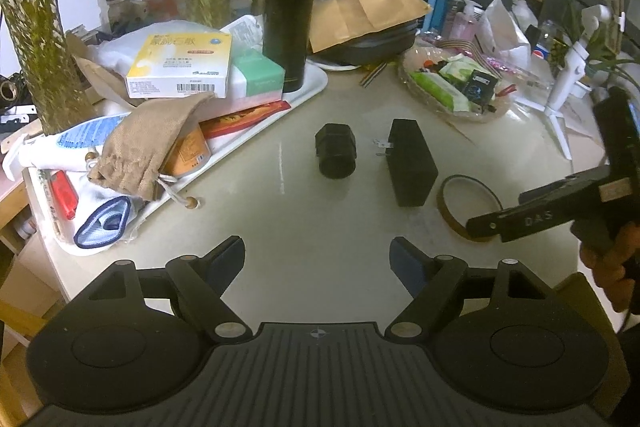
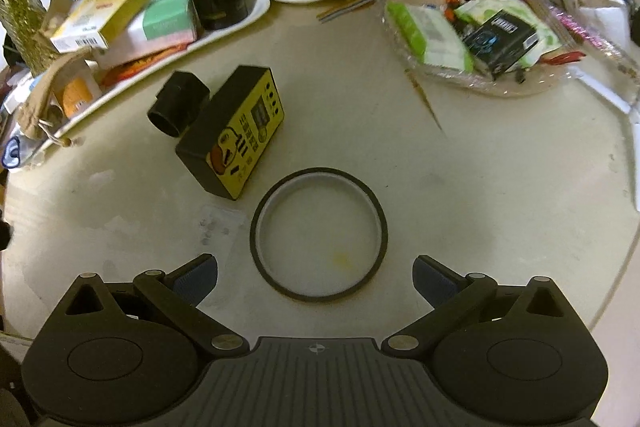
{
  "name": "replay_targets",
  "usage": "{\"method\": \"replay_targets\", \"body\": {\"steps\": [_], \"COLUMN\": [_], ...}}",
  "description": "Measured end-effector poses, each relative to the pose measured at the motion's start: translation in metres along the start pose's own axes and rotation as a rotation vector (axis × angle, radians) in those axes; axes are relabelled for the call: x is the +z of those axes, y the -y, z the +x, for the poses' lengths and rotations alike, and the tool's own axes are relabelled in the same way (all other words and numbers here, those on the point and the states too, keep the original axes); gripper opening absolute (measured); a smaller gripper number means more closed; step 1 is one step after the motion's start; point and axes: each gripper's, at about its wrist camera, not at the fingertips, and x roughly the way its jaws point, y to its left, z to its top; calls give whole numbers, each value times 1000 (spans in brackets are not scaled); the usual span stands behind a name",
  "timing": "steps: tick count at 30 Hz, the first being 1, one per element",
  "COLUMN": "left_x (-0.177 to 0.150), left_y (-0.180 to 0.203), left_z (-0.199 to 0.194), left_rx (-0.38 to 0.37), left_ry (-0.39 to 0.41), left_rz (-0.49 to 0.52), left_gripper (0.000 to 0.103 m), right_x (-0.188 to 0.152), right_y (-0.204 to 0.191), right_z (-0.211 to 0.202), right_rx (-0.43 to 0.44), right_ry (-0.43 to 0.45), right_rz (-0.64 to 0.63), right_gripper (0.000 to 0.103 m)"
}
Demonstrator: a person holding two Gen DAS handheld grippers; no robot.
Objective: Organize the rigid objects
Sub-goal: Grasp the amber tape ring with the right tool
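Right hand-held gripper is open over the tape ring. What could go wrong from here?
1. The tape ring is thin and flat on the table; the right hand-held gripper may slip off its rim.
2. The charger lies close beside the ring, so a finger could nudge it.

My left camera looks forward and down along my left tongs (image 1: 318, 255) across the table (image 1: 320, 227), toward the black flask (image 1: 290, 11) at the back. My right camera tilts steeper and sits closer, over the tape ring (image 2: 319, 234). Both views share the ring, the black charger (image 1: 410, 163) and the snack tray (image 2: 500, 27).
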Motion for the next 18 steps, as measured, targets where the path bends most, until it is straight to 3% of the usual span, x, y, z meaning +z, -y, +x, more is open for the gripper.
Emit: {"method": "replay_targets", "body": {"steps": [12,18], "left_x": [-1,-1], "left_y": [3,5], "left_z": [1,2], "left_rx": [-18,-19], "left_ry": [8,10], "left_rz": [11,19], "left_gripper": [80,80], "right_x": [10,9], "right_y": [1,-2], "right_z": [21,21], "right_rx": [0,-29], "right_ry": [-62,-61], "right_rz": [-23,-48], "right_gripper": [102,89]}}
